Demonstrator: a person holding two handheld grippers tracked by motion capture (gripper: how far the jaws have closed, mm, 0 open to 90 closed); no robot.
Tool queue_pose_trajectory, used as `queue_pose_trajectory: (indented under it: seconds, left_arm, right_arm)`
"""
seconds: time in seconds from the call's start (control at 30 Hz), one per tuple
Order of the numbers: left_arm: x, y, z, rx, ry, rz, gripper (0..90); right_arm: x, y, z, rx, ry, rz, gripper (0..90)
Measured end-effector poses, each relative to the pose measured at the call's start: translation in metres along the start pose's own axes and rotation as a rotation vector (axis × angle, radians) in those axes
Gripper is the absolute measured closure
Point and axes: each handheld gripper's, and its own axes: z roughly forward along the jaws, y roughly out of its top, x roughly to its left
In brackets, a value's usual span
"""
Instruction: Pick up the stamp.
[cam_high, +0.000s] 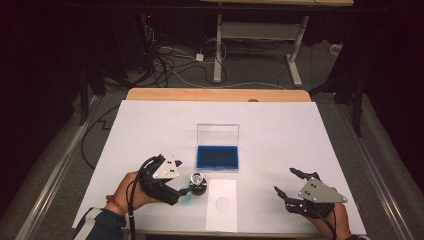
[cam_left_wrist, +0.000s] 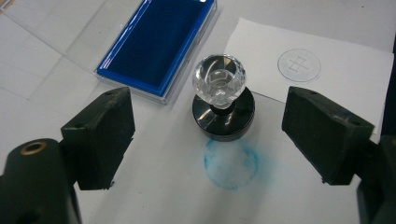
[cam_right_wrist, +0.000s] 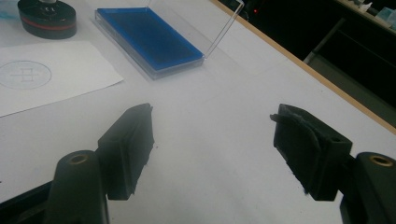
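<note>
A stamp (cam_high: 197, 183) with a clear faceted knob (cam_left_wrist: 218, 79) and a round black base stands upright on the white table cover. My left gripper (cam_high: 186, 191) is just left of it and open; in the left gripper view its jaws flank the stamp (cam_left_wrist: 224, 116) without touching it. A smudged blue ring (cam_left_wrist: 231, 163) marks the cover in front of the stamp. A blue ink pad (cam_high: 217, 156) lies behind, its clear lid raised. A white paper sheet (cam_high: 221, 205) bears a faint round imprint (cam_left_wrist: 299, 65). My right gripper (cam_high: 286, 181) rests open and empty at the right.
The white cover (cam_high: 280, 130) spans the wooden table, whose bare far edge (cam_high: 215, 94) shows behind it. Beyond are a floor with cables and the legs of a white desk (cam_high: 260, 45). In the right gripper view the ink pad (cam_right_wrist: 149, 37) and the stamp base (cam_right_wrist: 46, 18) lie far ahead.
</note>
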Motion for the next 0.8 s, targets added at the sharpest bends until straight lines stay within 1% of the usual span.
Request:
queue_pose_trajectory:
  seconds: [0.23,0.3,0.43,0.5,0.53,0.6,0.7,0.8]
  left_arm:
    - [-0.001,0.011,0.010,0.029,-0.012,0.038,16.6]
    - [-0.002,0.013,0.013,0.039,-0.023,0.049,16.6]
    - [-0.003,0.018,0.020,0.056,-0.039,0.058,16.6]
    - [-0.003,0.021,0.024,0.068,-0.056,0.064,16.6]
    - [-0.003,0.023,0.027,0.076,-0.065,0.062,16.6]
    - [-0.003,0.026,0.033,0.096,-0.082,0.071,16.6]
    - [-0.001,0.030,0.040,0.129,-0.103,0.074,17.3]
    - [0.004,0.031,0.043,0.166,-0.112,0.069,20.7]
  right_arm:
    - [0.003,0.002,0.005,0.019,0.019,-0.015,28.7]
    - [0.004,0.002,0.005,0.017,0.019,-0.013,28.7]
    - [0.004,0.002,0.005,0.017,0.023,-0.017,28.7]
    - [0.004,0.002,0.006,0.022,0.025,-0.016,28.7]
    - [0.004,0.002,0.007,0.023,0.027,-0.016,28.7]
    - [0.005,0.002,0.007,0.026,0.029,-0.019,28.7]
    - [0.005,0.002,0.008,0.026,0.036,-0.023,28.9]
    - [0.006,0.002,0.009,0.031,0.042,-0.027,29.1]
